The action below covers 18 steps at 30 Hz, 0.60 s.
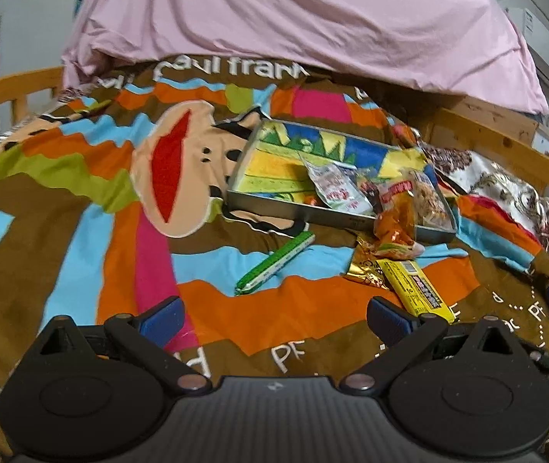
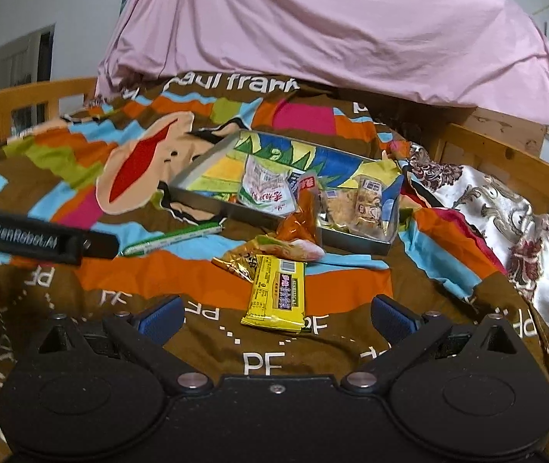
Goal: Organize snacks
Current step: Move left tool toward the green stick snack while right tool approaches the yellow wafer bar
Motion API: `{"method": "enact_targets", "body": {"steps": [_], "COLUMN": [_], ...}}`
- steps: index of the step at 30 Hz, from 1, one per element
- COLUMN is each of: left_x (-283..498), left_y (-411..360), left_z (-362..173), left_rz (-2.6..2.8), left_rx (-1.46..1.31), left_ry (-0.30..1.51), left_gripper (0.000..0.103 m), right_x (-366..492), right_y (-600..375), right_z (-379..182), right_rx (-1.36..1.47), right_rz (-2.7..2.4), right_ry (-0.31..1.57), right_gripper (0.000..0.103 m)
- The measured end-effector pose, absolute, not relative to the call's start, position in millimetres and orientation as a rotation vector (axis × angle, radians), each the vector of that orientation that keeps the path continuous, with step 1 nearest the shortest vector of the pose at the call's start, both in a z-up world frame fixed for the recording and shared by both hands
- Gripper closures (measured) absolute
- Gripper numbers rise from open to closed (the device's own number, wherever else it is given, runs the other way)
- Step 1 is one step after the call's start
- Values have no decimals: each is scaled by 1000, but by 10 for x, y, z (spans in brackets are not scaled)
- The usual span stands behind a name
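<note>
A metal tray [image 1: 274, 202] [image 2: 212, 162] with a colourful bottom lies on the bedspread and holds several snack packets, among them a white packet [image 1: 338, 189] [image 2: 264, 189]. An orange packet [image 1: 396, 218] [image 2: 301, 220] leans over its near rim. On the bedspread in front lie a green stick pack [image 1: 274, 262] [image 2: 174, 237], a gold packet [image 1: 365, 270] [image 2: 237, 262] and a yellow bar [image 1: 415, 289] [image 2: 278, 293]. My left gripper [image 1: 274, 320] is open and empty, below the green stick. My right gripper [image 2: 276, 318] is open, its fingers either side of the yellow bar's near end.
The colourful bedspread [image 1: 81, 212] covers a bed with wooden rails [image 1: 8, 85] [image 2: 505, 162]. A pink sheet [image 1: 293, 19] hangs behind the tray. A patterned white cloth [image 2: 505, 208] lies at right. The left gripper's body [image 2: 35, 237] shows at the right wrist view's left edge.
</note>
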<state>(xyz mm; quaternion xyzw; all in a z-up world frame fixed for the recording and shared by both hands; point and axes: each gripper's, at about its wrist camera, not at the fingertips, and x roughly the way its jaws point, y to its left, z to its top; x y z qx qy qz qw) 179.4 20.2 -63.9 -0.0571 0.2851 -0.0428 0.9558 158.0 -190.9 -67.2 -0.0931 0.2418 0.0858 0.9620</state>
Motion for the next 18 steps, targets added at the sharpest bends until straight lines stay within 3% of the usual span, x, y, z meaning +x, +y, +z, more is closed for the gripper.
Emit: {"method": "enact_targets", "body": {"steps": [18], "left_x": [2715], "left_y": [307], "left_z": [-778], "left_rz": [-211], "left_rx": [-27], "left_ry": [646], "left_gripper": [0], "right_x": [2169], "right_y": [-1948], "right_z": [-925], "right_rx": [-30], "right_rz": [283], "right_ry": [604], "right_gripper": [1]}}
